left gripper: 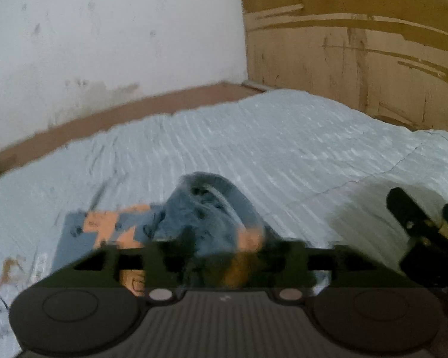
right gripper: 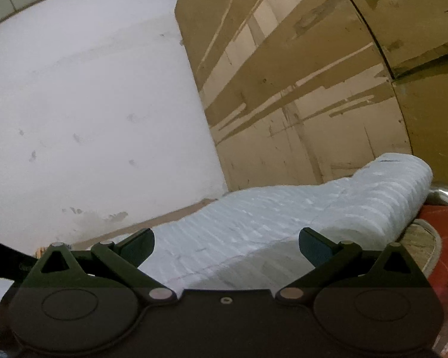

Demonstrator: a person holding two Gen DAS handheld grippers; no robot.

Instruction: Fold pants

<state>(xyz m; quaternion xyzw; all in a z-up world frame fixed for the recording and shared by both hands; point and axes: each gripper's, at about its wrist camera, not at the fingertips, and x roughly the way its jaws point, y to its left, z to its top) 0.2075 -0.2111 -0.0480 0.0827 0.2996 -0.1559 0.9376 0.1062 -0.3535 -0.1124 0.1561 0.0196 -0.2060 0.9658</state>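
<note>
Two wrist views over a bed [left gripper: 283,137] covered in a pale blue ribbed quilt, set against a white wall [left gripper: 104,29] and brown cardboard panels [left gripper: 358,44]. In the left view the pants [left gripper: 206,217] — dark blue denim, bunched into a soft hump with blurred orange patches — lie on the quilt at 6 o'clock, directly ahead of the left gripper [left gripper: 212,256]. Its jaws are blurred and stand apart around the cloth; whether they press on it cannot be told. At 3 o'clock the other gripper's black frame shows. In the right view the right gripper [right gripper: 227,246] has its jaws spread wide and empty over bare quilt, with a rolled quilt edge at 2 o'clock. The denim looks limp yet fairly heavy, not slippery or fragile — it will sag and drag, so pinching a thick seam, the waistband or a hem, one corner per gripper, seems the surest hold.
</note>
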